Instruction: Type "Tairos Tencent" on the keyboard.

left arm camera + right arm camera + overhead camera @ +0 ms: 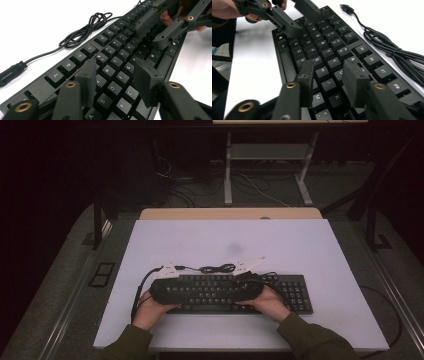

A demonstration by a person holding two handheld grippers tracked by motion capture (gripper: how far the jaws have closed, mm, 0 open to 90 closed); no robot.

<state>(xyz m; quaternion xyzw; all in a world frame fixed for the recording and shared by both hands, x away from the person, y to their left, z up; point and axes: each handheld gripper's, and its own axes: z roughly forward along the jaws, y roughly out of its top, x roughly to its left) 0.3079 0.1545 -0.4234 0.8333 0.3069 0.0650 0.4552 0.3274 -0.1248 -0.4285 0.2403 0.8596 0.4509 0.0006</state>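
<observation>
A: Where is the keyboard [235, 292]?

B: Flat on the white desk [310, 245], near the person's edge and a little right of centre. Its black cable [217, 268] lies in a loose coil just beyond the far edge, and in the left gripper view the cable [85, 32] runs off to a plug [11, 72] resting on the desk.

A: And the left claw [117, 77]?

B: Released, jaws standing apart with a clear gap between them. It is low over the left half of the keyboard [112, 62], above the letter rows around R, F and G. I cannot tell whether the tips touch the keys. It grasps nothing.

A: The right claw [330, 75]?

B: Also released, jaws parted by about the width of a key or two, over the H, J and K area of the keyboard [324, 47]. Nothing sits between them; whether they touch the keys is unclear.

A: How do the two stand to each other?

B: From the high view, the left hand [150, 305] and right hand [270, 301] come in at either end of the main key block, the claws pointing inward toward each other.
</observation>
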